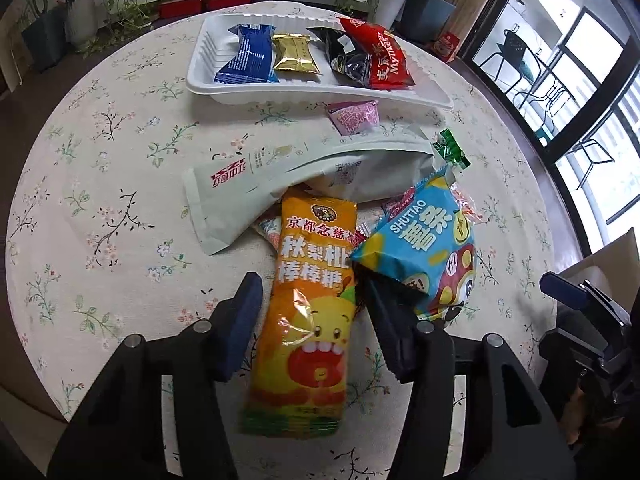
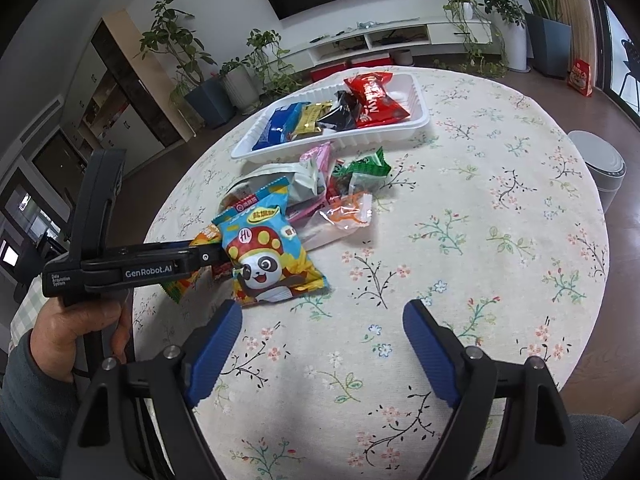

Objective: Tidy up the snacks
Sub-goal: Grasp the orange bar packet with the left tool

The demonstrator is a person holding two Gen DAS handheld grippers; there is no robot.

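Left wrist view looks down on the left gripper (image 1: 312, 312), whose dark blue padded fingers stand either side of a long orange plastic lollipop packet (image 1: 308, 312) printed with a yellow cartoon face; the right finger sits against the packet's edge, while a sliver of cloth shows between the left finger and the wrapper, so I cannot tell whether the pads truly press on it. Just right of that packet, overlapping its edge, lies a puffy light-blue snack bag (image 1: 424, 252) with a panda and mushroom print. Beyond both, a pale grey-white paper pouch (image 1: 280, 176) lies open across the pile, with a small green wrapped sweet (image 1: 452, 148) at its mouth and a small pink wrapped sweet (image 1: 354, 118) behind it. Farther still sits a white ribbed plastic tray (image 1: 320, 96) holding blue, gold, black and red packets in a row. Everything rests on a round tabletop (image 1: 112, 184) covered with a cream floral cloth. Right wrist view shows the right gripper (image 2: 322, 322) hovering over bare cloth with its blue fingers wide apart and nothing between them, near the blue snack bag, while a hand (image 2: 76, 324) grips the left gripper's handle.
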